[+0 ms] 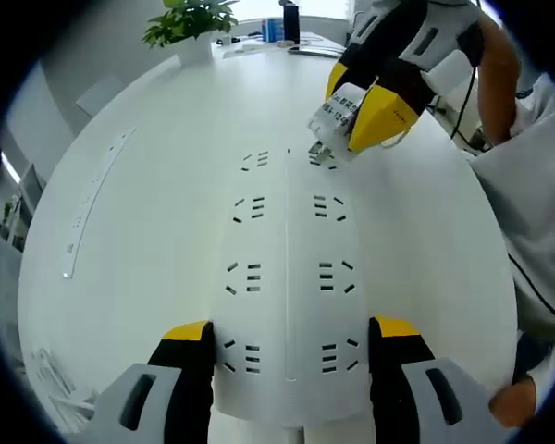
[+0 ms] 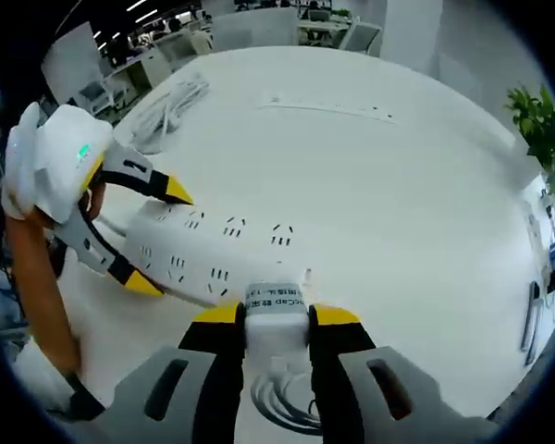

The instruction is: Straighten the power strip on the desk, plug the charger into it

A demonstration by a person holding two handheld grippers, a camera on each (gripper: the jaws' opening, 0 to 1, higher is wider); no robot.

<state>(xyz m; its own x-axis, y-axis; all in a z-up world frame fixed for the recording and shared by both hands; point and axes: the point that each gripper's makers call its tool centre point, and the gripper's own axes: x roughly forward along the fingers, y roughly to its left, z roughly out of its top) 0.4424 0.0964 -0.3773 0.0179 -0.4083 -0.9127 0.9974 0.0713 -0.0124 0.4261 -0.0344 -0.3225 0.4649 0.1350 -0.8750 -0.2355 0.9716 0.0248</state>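
You are bracing the white plastic power strip (image 1: 287, 277) with the left gripper (image 1: 291, 356) while the right gripper (image 2: 276, 319), pinching the white block charger (image 2: 276, 305), is risking bent prongs if tilted.

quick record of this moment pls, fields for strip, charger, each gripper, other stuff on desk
power strip: white, two rows of sockets, flat on the white desk
charger: white block, prongs at a far-end socket, not seated
left gripper: jaws straddling the near end of the strip
right gripper: shut on the charger
charger cable: coiled under the right gripper
potted plant: at the far desk edge
desk slot cover: long, flat, apart from the strip
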